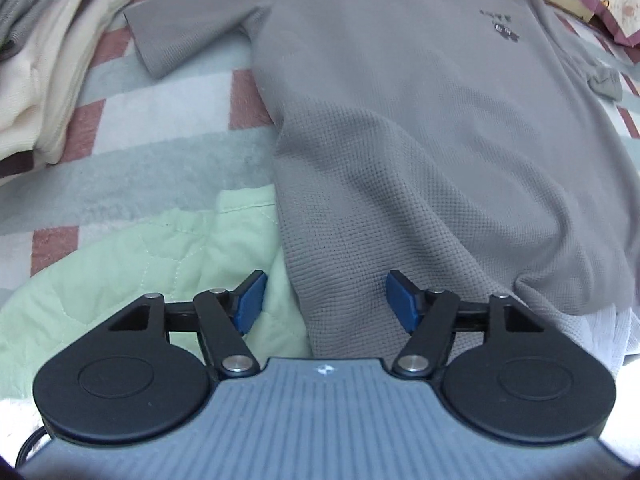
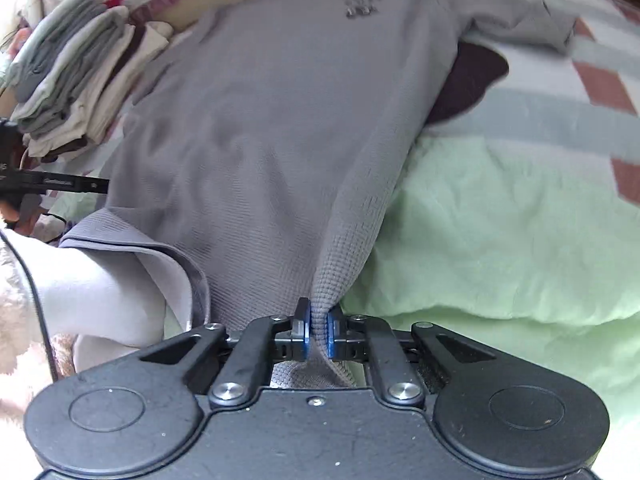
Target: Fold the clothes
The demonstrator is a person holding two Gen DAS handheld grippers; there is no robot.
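Note:
A grey waffle-knit T-shirt (image 1: 400, 120) lies spread face up on the bed, collar far, hem near. My left gripper (image 1: 326, 300) hangs open over its near left hem corner; the left blue pad is above the green quilt, the right one above the shirt, and neither pinches the cloth. In the right wrist view the same grey T-shirt (image 2: 280, 120) runs away from me, and my right gripper (image 2: 319, 334) is shut on its near right hem edge, the fabric bunched between the blue pads. The left tool's body (image 2: 52, 184) shows at the left edge.
A stack of folded clothes (image 1: 44, 52) sits at the left, seen also as folded clothes (image 2: 76, 72) in the right wrist view. A pale green quilt (image 2: 500, 220) and a checked blanket (image 1: 140, 128) lie under the shirt. A dark garment (image 2: 472, 76) peeks from under the right sleeve.

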